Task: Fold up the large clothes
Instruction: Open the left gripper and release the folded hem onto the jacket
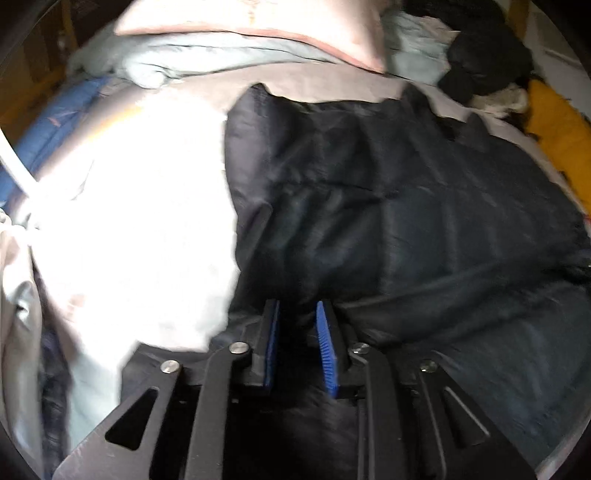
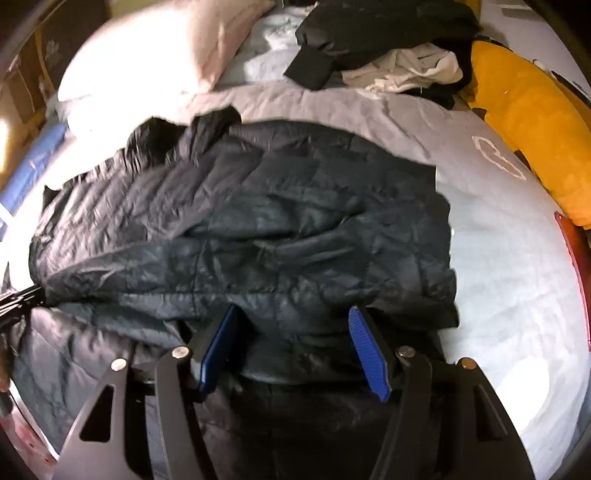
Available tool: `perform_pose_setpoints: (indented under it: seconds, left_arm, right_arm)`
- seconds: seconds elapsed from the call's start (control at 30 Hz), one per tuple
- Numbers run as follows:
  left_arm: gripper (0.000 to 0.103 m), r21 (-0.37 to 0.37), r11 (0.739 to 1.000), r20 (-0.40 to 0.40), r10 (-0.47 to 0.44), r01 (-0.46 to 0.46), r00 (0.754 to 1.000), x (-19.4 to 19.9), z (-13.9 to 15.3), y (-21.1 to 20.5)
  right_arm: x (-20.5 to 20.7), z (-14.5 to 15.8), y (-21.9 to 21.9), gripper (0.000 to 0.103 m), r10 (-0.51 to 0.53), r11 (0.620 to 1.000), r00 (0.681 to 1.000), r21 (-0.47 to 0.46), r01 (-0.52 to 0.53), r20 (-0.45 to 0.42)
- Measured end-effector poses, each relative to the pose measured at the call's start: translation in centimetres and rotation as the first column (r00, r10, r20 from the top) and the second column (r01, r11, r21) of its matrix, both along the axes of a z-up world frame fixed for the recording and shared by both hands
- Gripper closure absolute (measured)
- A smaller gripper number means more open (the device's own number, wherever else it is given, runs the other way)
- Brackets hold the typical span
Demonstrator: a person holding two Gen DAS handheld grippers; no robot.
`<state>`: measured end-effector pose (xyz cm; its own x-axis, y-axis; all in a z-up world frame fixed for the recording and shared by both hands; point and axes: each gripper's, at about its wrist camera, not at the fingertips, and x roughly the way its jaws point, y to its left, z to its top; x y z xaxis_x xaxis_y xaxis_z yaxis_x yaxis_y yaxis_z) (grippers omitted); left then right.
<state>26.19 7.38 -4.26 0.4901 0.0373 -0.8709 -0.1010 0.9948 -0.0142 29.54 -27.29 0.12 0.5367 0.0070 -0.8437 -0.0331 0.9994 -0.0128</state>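
A black puffy jacket (image 1: 388,206) lies spread on a pale grey bed sheet (image 2: 498,277). In the right wrist view the jacket (image 2: 258,221) is crumpled, its collar toward the pillows and its near edge at my fingers. My left gripper (image 1: 299,332) has its blue pads close together, pinching a fold of jacket fabric at the near edge. My right gripper (image 2: 293,339) stands wide over the jacket's near hem. Fabric lies between its blue pads, but they do not squeeze it.
A pink pillow (image 2: 166,48) and light bedding lie at the head of the bed. A pile of black and white clothes (image 2: 388,29) and a yellow cushion (image 2: 535,122) sit at the far right. A blue item (image 1: 44,125) lies at the left edge.
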Motion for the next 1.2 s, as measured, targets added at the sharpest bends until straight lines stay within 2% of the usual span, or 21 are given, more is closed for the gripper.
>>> perform_pose_setpoints:
  seconds: [0.03,0.1,0.17,0.23,0.33,0.37,0.4,0.43,0.47,0.5,0.53,0.57,0.6,0.7,0.73,0.8,0.87,0.93,1.1,1.2]
  left_arm:
    - [0.086,-0.026,1.000,-0.011,0.014,-0.014,1.000,0.4,-0.1,0.7]
    - [0.087,-0.096,0.994,-0.006,0.043,-0.044,0.999,0.3,0.1,1.8]
    - [0.087,-0.101,0.994,0.040,0.031,-0.027,0.999,-0.3,1.2,2.1]
    - [0.087,-0.061,0.998,0.093,0.007,-0.001,0.996,-1.2,2.7,1.9]
    - [0.087,-0.075,0.996,0.168,-0.031,0.044,0.985,-3.0,5.3,1.2]
    - [0.087,-0.087,0.994,0.191,-0.047,0.064,0.980,-3.8,6.3,0.9]
    - [0.087,-0.085,0.993,0.212,-0.060,0.080,0.975,-4.6,7.0,0.7]
    - [0.086,-0.069,0.993,0.242,-0.077,0.096,0.967,-5.4,7.8,0.2]
    - [0.084,-0.050,0.993,0.268,-0.091,0.108,0.959,-6.2,8.3,-0.3]
    - [0.082,-0.028,0.992,0.299,-0.106,0.119,0.949,-7.3,9.0,-0.8]
    - [0.074,-0.010,0.991,0.330,-0.122,0.132,0.936,-8.2,9.6,-1.5]
    - [0.063,-0.002,0.990,0.354,-0.130,0.140,0.926,-8.7,10.1,-2.0]
    - [0.060,0.002,0.991,0.372,-0.126,0.135,0.920,-9.2,10.4,-2.4]
    - [0.058,0.019,0.991,0.427,-0.131,0.136,0.895,-11.9,11.0,-4.0]
    - [0.054,0.023,0.989,0.443,-0.143,0.149,0.885,-12.6,11.3,-4.7]
    - [0.042,0.030,0.985,0.476,-0.161,0.167,0.864,-14.1,11.7,-5.5]
    - [0.025,0.034,0.984,0.501,-0.168,0.175,0.849,-15.1,12.1,-6.0]
    - [0.018,0.030,0.985,0.522,-0.162,0.172,0.838,-15.6,12.4,-6.1]
    - [0.008,0.055,0.985,0.550,-0.164,0.161,0.819,-17.0,12.5,-6.8]
    - [0.006,0.050,0.985,0.543,-0.164,0.164,0.824,-17.3,12.0,-6.9]
  right_arm:
    - [-0.1,0.2,0.1,0.043,-0.032,0.997,0.999,-0.076,0.035,0.043]
    - [-0.3,0.7,0.0,0.043,-0.046,0.992,0.995,-0.115,0.057,0.092]
    - [-0.8,1.7,-0.8,0.043,-0.050,0.999,0.993,-0.014,0.052,0.104]
    - [-1.5,2.7,-1.3,0.042,-0.065,0.997,0.989,0.053,0.058,0.136]
    - [-4.0,4.5,-0.9,0.028,-0.081,0.995,0.972,0.067,0.068,0.222]
    - [-4.7,4.9,-0.4,0.026,-0.079,0.996,0.965,0.066,0.065,0.250]
    - [-5.6,5.4,0.0,0.025,-0.066,0.997,0.958,0.063,0.051,0.280]
    - [-6.3,5.8,0.5,0.019,-0.048,0.998,0.952,0.056,0.033,0.302]
    - [-7.1,6.0,1.0,0.009,-0.032,0.999,0.946,0.046,0.018,0.324]
    - [-7.8,6.3,1.4,0.004,-0.023,0.999,0.937,0.039,0.010,0.348]
    - [-8.8,6.5,1.5,0.000,-0.021,0.999,0.926,0.031,0.011,0.377]
    - [-9.7,6.7,1.7,0.000,-0.024,1.000,0.913,0.024,0.016,0.407]
    - [-10.6,6.9,1.7,0.000,-0.029,1.000,0.904,0.022,0.021,0.426]
    - [-12.4,6.9,1.4,0.000,-0.056,0.998,0.897,0.059,0.033,0.439]
    - [-12.8,6.9,1.4,0.000,-0.064,0.997,0.898,0.073,0.036,0.436]
    - [-13.9,6.9,1.2,0.000,-0.074,0.994,0.896,0.100,0.033,0.438]
    - [-15.0,6.8,1.2,0.000,-0.085,0.994,0.893,0.100,0.045,0.443]
    - [-16.1,6.7,1.3,0.000,-0.084,0.994,0.889,0.105,0.041,0.449]
    - [-17.7,6.8,1.6,0.000,-0.075,0.995,0.882,0.098,0.033,0.465]
    - [-17.8,6.9,1.5,0.000,-0.078,0.995,0.877,0.097,0.036,0.475]
